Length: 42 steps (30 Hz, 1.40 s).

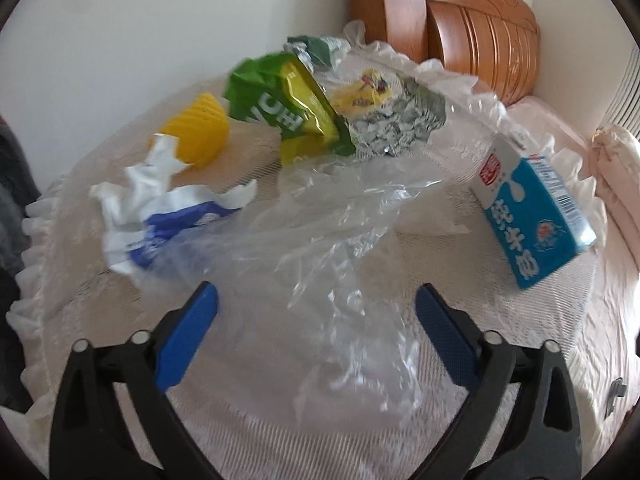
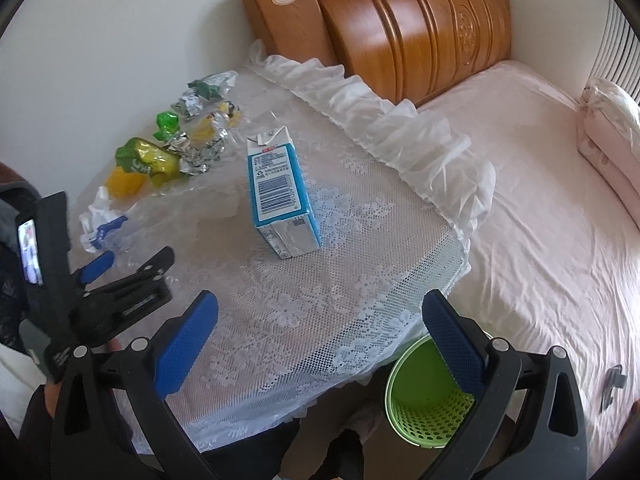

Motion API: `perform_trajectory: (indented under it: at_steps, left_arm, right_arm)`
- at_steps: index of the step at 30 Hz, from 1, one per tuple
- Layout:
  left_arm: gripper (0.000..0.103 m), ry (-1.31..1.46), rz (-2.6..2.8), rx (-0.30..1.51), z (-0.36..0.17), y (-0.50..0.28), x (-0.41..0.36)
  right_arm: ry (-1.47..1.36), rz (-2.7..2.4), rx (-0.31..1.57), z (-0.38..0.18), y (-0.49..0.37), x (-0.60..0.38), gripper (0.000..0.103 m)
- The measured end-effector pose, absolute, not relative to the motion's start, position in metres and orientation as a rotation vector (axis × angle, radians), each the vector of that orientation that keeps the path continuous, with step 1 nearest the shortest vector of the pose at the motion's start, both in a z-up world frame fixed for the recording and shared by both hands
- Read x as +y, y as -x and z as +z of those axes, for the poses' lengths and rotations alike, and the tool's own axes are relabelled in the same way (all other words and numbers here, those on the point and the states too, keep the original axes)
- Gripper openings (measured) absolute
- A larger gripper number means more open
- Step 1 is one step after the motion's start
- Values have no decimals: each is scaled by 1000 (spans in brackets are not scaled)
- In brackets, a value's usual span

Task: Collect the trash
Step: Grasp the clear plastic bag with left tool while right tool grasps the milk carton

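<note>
milk carton [image 1: 536,216] shows chinese characters; green wrapper [image 1: 280,108] reads "rich", mirrored.

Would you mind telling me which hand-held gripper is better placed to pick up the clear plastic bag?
Left. The left hand-held gripper is open right over the clear plastic bag; the right hand-held gripper hangs near the table edge, above the green bin.

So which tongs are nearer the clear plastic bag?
Left. The left tongs hang open right over the clear plastic bag, its crumpled end between the fingers. The right tongs sit off to its side, above the lace cloth.
</note>
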<state>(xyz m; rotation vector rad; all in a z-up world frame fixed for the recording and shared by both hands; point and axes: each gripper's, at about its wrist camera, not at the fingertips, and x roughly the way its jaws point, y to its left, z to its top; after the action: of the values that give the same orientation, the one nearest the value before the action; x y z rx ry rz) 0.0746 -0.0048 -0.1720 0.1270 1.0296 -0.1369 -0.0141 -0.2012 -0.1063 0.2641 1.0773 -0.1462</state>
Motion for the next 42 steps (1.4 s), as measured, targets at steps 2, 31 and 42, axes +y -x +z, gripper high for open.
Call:
perform_trajectory:
  at_steps: [2,31,42]
  left_arm:
    - [78,-142,-143,1049,-179,-79,-7]
    - [16,-91,-233,1001,-110,-16,58]
    - [16,-152,-356,957,-86,16,34]
  right_arm:
    - [-258,-155,1083,-108,10,-199,101]
    - [-166,-153,1117,-149,-90,-175,59]
    - [-318,-157,1032,-125,-36,-199,44]
